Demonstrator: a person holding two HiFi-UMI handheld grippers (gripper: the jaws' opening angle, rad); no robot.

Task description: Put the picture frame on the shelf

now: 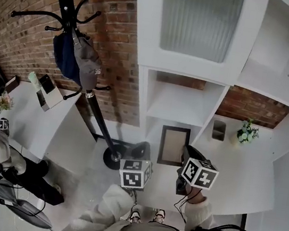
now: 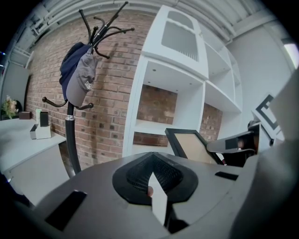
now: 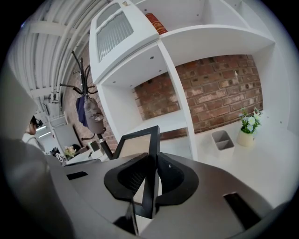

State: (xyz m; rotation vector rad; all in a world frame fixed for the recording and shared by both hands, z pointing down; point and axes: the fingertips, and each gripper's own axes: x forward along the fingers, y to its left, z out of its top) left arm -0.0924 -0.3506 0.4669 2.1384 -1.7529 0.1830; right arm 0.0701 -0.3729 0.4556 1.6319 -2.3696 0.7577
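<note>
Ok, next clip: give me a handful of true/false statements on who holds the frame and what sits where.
1. The right gripper is shut on the picture frame at its edge. True.
2. The frame already stands on the shelf. False: it is held in the air in front of the shelf.
3. A grey cap hangs on the coat rack. True.
4. The flower pot stands left of the grey organiser. False: it stands to its right, on the white counter.
5. The left gripper also grips the frame. False: its fingers are together on nothing, apart from the frame.
</note>
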